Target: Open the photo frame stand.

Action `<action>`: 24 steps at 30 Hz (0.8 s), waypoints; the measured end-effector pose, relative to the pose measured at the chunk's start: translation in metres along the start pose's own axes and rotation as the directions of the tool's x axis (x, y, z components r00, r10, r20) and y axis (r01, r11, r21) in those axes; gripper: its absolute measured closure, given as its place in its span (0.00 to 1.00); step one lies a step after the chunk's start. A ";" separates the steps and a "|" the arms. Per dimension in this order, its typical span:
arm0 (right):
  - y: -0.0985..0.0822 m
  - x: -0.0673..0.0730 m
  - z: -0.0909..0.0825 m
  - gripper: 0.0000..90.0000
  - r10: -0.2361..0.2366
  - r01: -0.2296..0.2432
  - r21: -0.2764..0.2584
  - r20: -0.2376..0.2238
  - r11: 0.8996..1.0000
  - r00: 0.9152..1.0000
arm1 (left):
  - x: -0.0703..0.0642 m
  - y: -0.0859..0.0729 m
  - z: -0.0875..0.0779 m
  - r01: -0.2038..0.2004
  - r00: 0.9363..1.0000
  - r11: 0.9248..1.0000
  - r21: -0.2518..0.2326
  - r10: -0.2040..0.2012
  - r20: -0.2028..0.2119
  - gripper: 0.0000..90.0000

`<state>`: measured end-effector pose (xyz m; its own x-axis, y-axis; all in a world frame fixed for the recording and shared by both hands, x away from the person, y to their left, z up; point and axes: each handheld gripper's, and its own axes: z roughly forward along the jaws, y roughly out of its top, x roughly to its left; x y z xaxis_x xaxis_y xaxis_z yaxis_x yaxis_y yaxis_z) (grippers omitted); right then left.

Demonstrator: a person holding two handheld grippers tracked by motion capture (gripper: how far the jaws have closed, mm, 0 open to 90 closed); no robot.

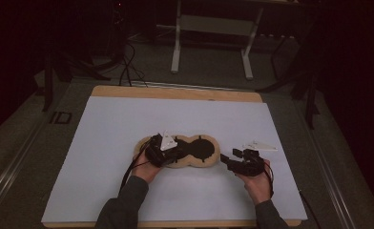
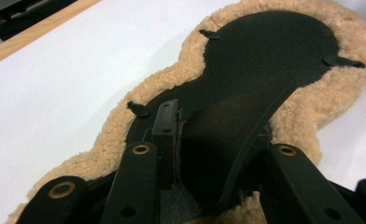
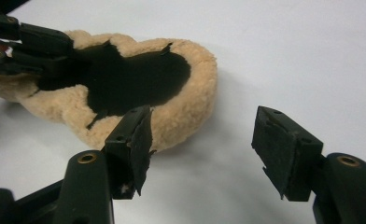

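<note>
A: What is being handled on the table (image 1: 128,143)?

B: A tan fleece pad (image 1: 212,151) with a black inner lining (image 1: 199,148), shaped like two joined lobes, is being kept flat on the white sheet near the middle of the table. In the high view it is lying crosswise, just ahead of the person's hands.

A: How is the left claw (image 1: 168,152) being held?

B: It is being laid over the left lobe of the pad. In the left gripper view (image 2: 209,154), a raised fold of the black lining is being pinched between its two black jaws, with fleece showing at both sides.

A: And the right claw (image 1: 236,160)?

B: It is being held just beside the right end of the pad, apart from it. In the right gripper view (image 3: 200,149) its jaws are being kept spread, with bare white sheet between them and the pad (image 3: 172,107) lying beyond the left jaw. Nothing is being gripped by it.

A: Is anything else being seen?

B: A dark floor and a pale metal frame (image 1: 211,28) are being shown beyond the far edge of the table.
</note>
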<state>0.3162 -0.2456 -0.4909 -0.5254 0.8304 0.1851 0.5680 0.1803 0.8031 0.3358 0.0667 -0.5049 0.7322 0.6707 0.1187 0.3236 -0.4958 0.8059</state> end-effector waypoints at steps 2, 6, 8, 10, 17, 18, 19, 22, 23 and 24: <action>0.002 0.001 0.001 0.40 0.005 -0.005 0.004 -0.010 1.000 1.000 | 0.001 -0.001 -0.001 0.006 1.000 1.000 -0.011 -0.006 0.007 0.76; 0.005 0.003 0.003 0.39 -0.004 0.005 0.007 -0.022 1.000 1.000 | 0.001 -0.003 -0.002 0.010 1.000 1.000 -0.028 -0.010 0.007 0.76; 0.008 0.006 0.006 0.37 -0.012 0.013 0.015 -0.031 1.000 0.999 | 0.001 -0.005 -0.003 0.008 1.000 0.999 -0.041 -0.007 0.003 0.76; 0.010 0.006 0.008 0.36 -0.002 0.002 0.019 -0.039 1.000 0.999 | 0.000 -0.006 -0.003 0.009 1.000 0.999 -0.046 -0.009 0.001 0.76; 0.015 0.001 0.019 0.32 0.077 -0.072 0.048 -0.094 0.996 0.993 | 0.002 -0.008 -0.005 0.020 1.000 0.997 -0.074 -0.020 0.007 0.76; 0.016 0.001 0.021 0.32 0.077 -0.073 0.051 -0.096 0.996 0.992 | 0.003 -0.009 -0.006 0.026 1.000 0.997 -0.076 -0.025 0.012 0.76; 0.017 0.002 0.022 0.32 0.076 -0.071 0.054 -0.090 0.996 0.993 | 0.003 -0.009 -0.006 0.032 0.999 0.996 -0.080 -0.030 0.017 0.76; 0.021 0.004 0.027 0.31 0.086 -0.079 0.064 -0.102 0.995 0.991 | 0.004 -0.010 -0.008 0.038 0.999 0.995 -0.090 -0.036 0.020 0.76; 0.023 0.005 0.029 0.31 0.089 -0.083 0.065 -0.103 0.994 0.991 | 0.005 -0.010 -0.009 0.040 0.999 0.995 -0.095 -0.038 0.023 0.76; 0.025 0.005 0.030 0.31 0.092 -0.085 0.067 -0.109 0.994 0.990 | 0.005 -0.011 -0.009 0.046 0.999 0.994 -0.103 -0.044 0.024 0.76</action>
<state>0.3465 -0.2210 -0.4872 -0.5371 0.7809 0.3190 0.6515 0.1438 0.7449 0.3307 0.0805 -0.5076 0.7316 0.6782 0.0694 0.2935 -0.4052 0.8658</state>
